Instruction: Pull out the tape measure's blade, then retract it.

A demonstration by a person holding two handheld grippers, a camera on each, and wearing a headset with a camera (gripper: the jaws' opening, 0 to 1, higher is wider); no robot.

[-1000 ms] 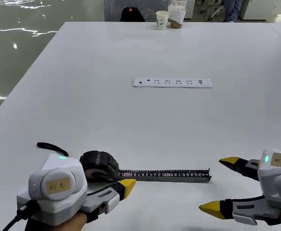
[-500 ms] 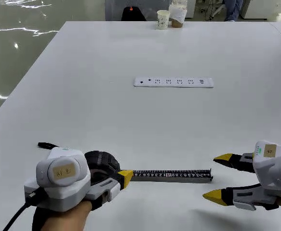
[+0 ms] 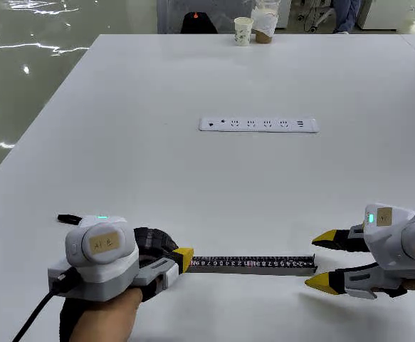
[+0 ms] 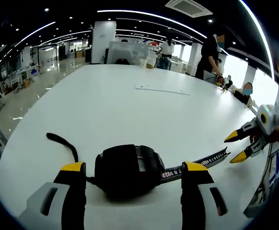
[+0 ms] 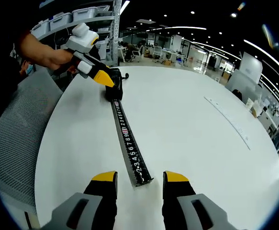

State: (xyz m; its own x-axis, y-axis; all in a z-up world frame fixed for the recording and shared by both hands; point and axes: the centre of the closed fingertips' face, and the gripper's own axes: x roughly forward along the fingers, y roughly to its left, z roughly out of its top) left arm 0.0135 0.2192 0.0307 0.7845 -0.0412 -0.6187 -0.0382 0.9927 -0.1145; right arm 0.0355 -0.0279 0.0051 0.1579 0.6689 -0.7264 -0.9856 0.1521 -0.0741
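Tape measure point(image 3: 154, 242) lies at 7 o'clock on the table point(image 3: 264, 78), blade point(image 5: 127, 139) extended toward 3 o'clock. Your left gripper point(image 4: 134, 166) straddles the case, jaws wide, unclamped. Your right gripper point(image 3: 322, 260) brackets the blade tip, jaws parted. If you pull now, the loose case may slide.

one black round tape measure case point(image 4: 127, 167), with one dark numbered steel blade point(image 3: 253, 264) and one black wrist strap point(image 4: 65, 143). two white hand-held grippers with yellow-tipped jaws: the left gripper point(image 4: 134, 167) and the right gripper point(image 3: 321, 260). one long white power strip point(image 3: 258, 125). one white table point(image 3: 157, 107), and at its far edge two paper cups point(image 3: 243, 30), possibly three; too distant to be sure.
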